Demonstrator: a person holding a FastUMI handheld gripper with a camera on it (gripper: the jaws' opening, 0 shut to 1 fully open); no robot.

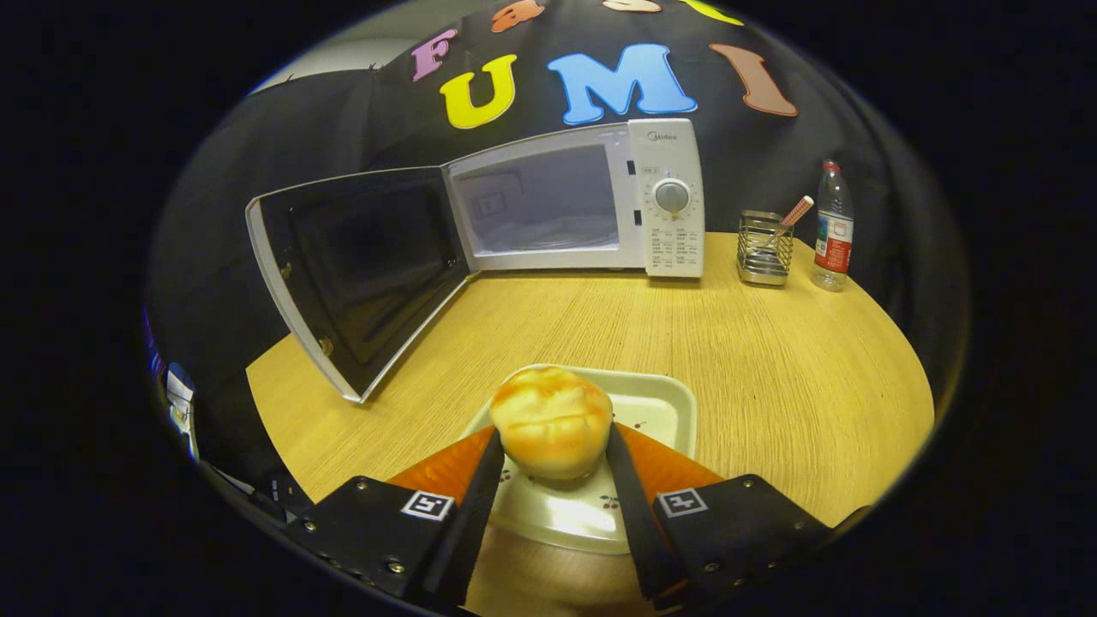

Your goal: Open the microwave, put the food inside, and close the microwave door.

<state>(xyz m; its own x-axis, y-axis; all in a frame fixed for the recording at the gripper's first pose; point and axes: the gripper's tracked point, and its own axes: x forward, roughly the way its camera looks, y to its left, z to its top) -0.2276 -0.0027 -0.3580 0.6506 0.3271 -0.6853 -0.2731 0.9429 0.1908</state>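
Your jaws pinch the soft bun point(552, 433) over its tray point(660, 403); squeeze harder and it crushes, or clips the microwave point(574, 201) door point(356, 274) at 11 o'clock

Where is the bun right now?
In the gripper view the bun sits between the gripper fingers, which press its sides, over the white tray, before the open microwave.

The gripper point(553, 450) jaws squeeze a bun point(552, 431) over a tray point(664, 403) on the bench point(771, 360). Beyond, the microwave point(591, 201) door point(351, 274) hangs open.
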